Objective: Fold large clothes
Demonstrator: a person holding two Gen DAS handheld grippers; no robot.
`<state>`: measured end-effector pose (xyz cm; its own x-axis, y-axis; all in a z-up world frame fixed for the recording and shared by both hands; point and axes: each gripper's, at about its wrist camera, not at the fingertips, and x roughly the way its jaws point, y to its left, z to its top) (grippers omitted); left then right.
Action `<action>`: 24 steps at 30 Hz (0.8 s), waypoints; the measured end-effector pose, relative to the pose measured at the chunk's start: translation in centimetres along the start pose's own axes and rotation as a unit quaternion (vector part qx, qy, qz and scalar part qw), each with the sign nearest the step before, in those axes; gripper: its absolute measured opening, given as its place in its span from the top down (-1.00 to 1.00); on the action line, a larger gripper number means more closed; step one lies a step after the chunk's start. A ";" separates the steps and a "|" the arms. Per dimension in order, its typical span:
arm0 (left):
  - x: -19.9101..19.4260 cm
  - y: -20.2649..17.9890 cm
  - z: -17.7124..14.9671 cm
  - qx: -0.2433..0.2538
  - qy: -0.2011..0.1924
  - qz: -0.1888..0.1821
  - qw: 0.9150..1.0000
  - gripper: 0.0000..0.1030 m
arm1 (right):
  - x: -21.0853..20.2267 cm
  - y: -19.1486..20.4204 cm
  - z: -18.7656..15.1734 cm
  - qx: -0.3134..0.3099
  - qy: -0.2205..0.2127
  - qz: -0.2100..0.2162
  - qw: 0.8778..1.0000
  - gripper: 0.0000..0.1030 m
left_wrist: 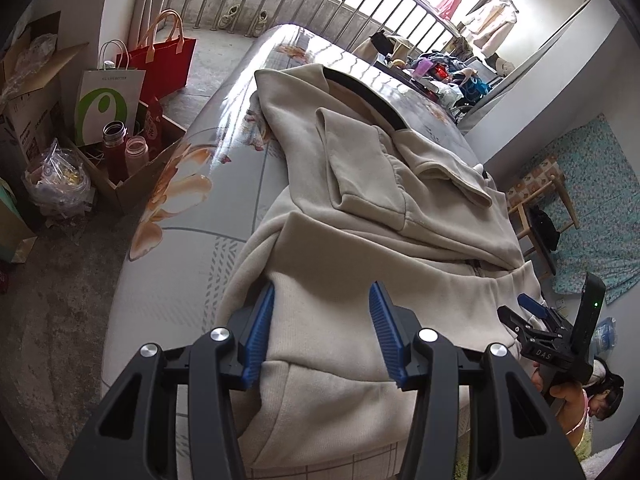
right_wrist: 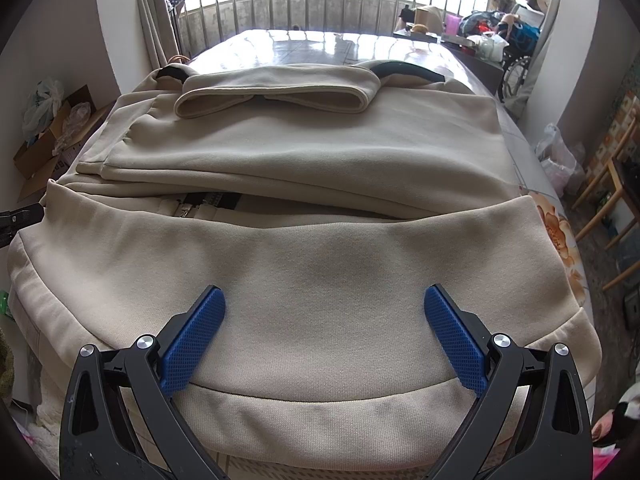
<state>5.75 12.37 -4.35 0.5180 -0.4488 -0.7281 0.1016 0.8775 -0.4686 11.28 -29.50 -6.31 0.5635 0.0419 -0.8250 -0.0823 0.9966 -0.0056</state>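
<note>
A large beige zip-up sweatshirt lies partly folded on a glossy floral mattress. Its sleeves are laid across the body and a cuffed band lies at the far end. In the right wrist view the ribbed hem is nearest and the zip shows in a gap. My left gripper hovers over the garment's near left side, jaws half apart, the smooth cloth under them unpinched. My right gripper stands wide open above the hem, and it also shows as the right gripper at the garment's right edge.
On the floor to the left are a cardboard box with bottles, paper bags and a plastic bag. A wooden chair stands to the right. A metal railing and a cluttered table lie beyond. A person's hand holds the right gripper.
</note>
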 end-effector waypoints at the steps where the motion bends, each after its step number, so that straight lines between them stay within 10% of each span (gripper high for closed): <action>1: -0.2 0.1 0.0 -0.006 -0.003 -0.010 1.000 0.10 | 0.0 0.0 0.0 0.000 0.000 0.000 1.000 -0.85; 8: -1.6 0.8 -0.2 -0.029 -0.019 -0.114 0.993 0.10 | 0.1 0.1 0.1 0.001 -0.001 -0.001 1.000 -0.85; 24: 1.5 -1.5 1.1 0.037 0.005 -0.015 0.999 0.12 | 0.1 0.1 0.0 0.003 -0.002 -0.002 1.000 -0.85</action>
<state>7.28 10.55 -4.14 0.5055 -0.4770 -0.7190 0.1803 0.8733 -0.4527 11.36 -29.38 -6.38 0.5670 0.0376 -0.8229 -0.0754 0.9971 -0.0064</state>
